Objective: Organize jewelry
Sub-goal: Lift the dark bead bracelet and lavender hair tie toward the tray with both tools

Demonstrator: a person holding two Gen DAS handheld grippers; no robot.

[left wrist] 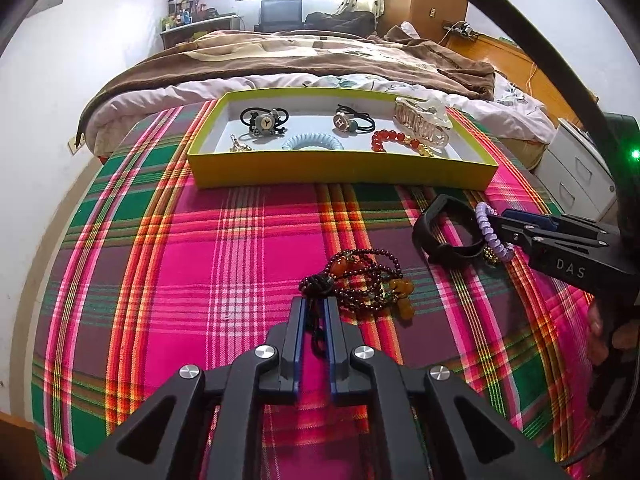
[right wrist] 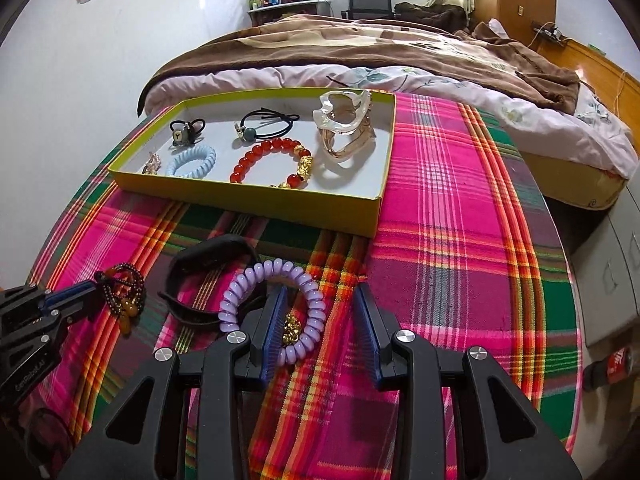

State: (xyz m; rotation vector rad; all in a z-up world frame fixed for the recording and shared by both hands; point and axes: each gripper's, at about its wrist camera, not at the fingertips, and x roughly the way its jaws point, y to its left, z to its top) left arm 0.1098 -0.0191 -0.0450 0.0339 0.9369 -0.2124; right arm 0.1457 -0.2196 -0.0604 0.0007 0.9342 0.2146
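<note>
Six pieces already lay in the yellow tray (right wrist: pixel 352 216) at the table's far side. Three waited on the near plaid cloth (left wrist: pixel 180 264): the dark bead necklace (left wrist: pixel 360 280), pinched by the left gripper (left wrist: pixel 316 306); the black band (right wrist: pixel 208 280); the purple coil tie (right wrist: pixel 272 304), which the spread right gripper (right wrist: pixel 320 304) straddled. A bed (left wrist: pixel 320 60) lay beyond.

The near wall of the yellow-green tray (left wrist: pixel 340 168) hides the lower edges of the pale blue coil hair tie (left wrist: pixel 313 142) and the small gold piece (left wrist: pixel 239 146) beside it, which is too small to identify. The dark bead necklace (left wrist: pixel 356 280) disappears at its cord end between the left gripper (left wrist: pixel 316 312) pads, so the grip itself cannot be made out. In the right wrist view a red-labelled bottle (right wrist: pixel 614 364) is cut by the picture's edge, and the right gripper's (right wrist: pixel 320 320) left finger covers part of the purple coil hair tie (right wrist: pixel 276 304).
</note>
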